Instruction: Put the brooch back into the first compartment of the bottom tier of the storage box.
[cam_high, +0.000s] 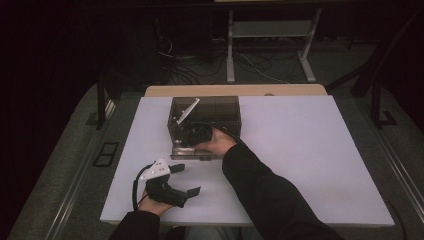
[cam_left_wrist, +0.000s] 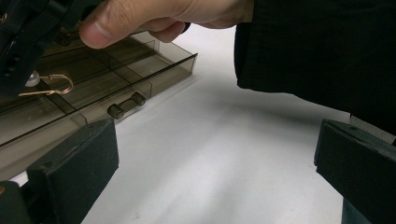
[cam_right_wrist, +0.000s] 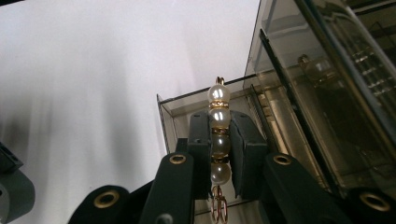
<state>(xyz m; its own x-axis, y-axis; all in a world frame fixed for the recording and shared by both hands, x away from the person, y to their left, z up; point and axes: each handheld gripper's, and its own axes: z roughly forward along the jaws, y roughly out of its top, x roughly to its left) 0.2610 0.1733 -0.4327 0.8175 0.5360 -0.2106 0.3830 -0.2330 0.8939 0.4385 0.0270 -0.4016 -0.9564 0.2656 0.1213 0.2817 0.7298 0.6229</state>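
Left gripper (cam_high: 186, 180) low at lower left of the high view, held in left hand (cam_high: 150, 204), jaws wide apart. Right gripper (cam_high: 192, 134) at centre, reached forward on a dark sleeve (cam_high: 270, 195), right hand (cam_high: 216, 142) wrapped round it, jaws clamped together.

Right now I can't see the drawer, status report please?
Right gripper shut on pearl earring over open drawer. Left gripper open, idle on table.
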